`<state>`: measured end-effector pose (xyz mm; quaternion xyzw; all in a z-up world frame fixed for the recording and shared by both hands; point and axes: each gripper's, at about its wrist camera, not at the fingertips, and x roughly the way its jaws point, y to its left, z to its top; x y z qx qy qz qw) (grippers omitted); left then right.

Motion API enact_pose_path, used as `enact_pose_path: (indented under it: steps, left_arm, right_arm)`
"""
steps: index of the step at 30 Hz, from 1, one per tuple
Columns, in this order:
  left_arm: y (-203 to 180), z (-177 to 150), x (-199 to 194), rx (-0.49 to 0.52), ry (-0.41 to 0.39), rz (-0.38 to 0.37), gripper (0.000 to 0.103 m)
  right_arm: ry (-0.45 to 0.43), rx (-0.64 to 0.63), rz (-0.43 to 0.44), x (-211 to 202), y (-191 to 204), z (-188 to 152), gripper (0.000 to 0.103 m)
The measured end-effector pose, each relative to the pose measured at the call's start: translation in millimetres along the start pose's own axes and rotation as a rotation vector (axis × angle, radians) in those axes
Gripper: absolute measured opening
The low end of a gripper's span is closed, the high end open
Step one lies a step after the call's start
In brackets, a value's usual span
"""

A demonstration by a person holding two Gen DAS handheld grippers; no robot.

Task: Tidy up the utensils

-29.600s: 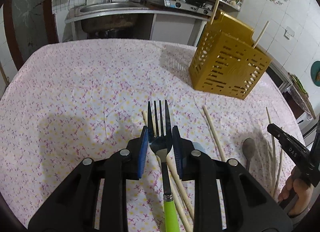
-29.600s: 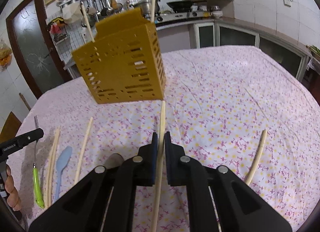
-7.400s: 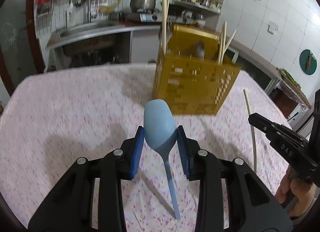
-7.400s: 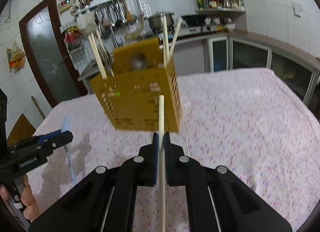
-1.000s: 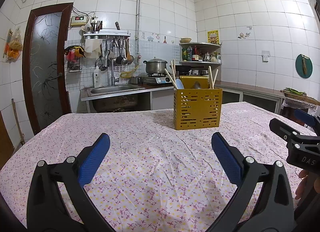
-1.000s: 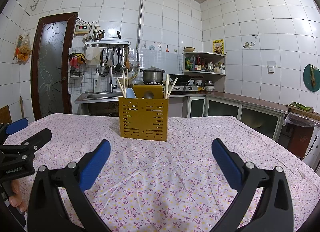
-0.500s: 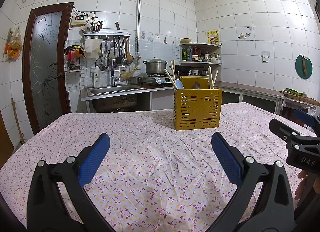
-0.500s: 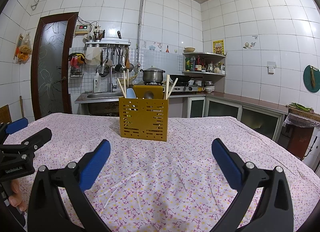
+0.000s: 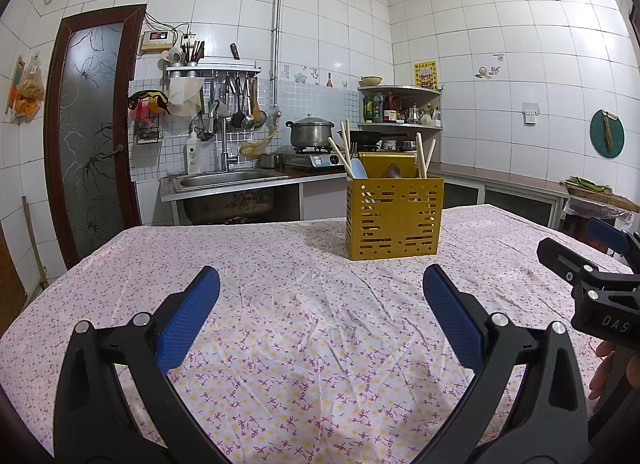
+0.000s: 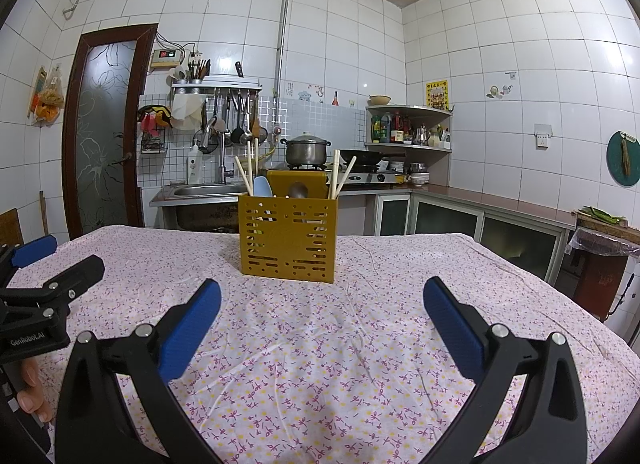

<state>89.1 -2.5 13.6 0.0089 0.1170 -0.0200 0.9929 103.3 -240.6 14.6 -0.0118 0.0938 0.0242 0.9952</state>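
**Operator:** Left wrist view check. Status of both tools?

**Technician:** The left gripper (image 9: 320,312) has its blue-padded jaws spread wide with nothing between them. The right gripper (image 10: 322,314) is likewise spread and empty. Both hover above the pink floral tablecloth (image 9: 304,344), well apart from the yellow perforated plastic utensil caddy (image 9: 395,218).

**Operator:** Location of the task items?

**Technician:** All visible utensils stand inside the caddy: pale wooden chopsticks (image 10: 249,172) at the left and right compartments, a light blue plastic spoon (image 10: 262,186) left of centre, and a grey metal spoon (image 10: 298,189) near the middle. No loose utensil shows on the cloth in either view. Judgement: the sorting appears complete.

**Operator:** Procedure for the step in hand?

**Technician:** Hold both tools level and released. Scan the cloth near each table edge before concluding; the foreground under the gripper bodies is hidden.

**Operator:** Clearances?

**Technician:** The caddy sits near the far edge of the table, upright. Open cloth lies between it and both grippers, and to either side. In the right wrist view, the table's right edge (image 10: 532,276) drops toward the cabinets. The two tools sit near each other, so retract them straight back, not across.
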Motion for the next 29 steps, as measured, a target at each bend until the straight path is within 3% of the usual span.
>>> enact_pose_path:
  steps: [29]
  left_arm:
    - [-3.0, -1.0, 2.7, -0.004, 0.0, -0.011, 0.098]
  right_arm:
    - [0.0, -0.004, 0.001, 0.9, -1.0, -0.2, 0.099]
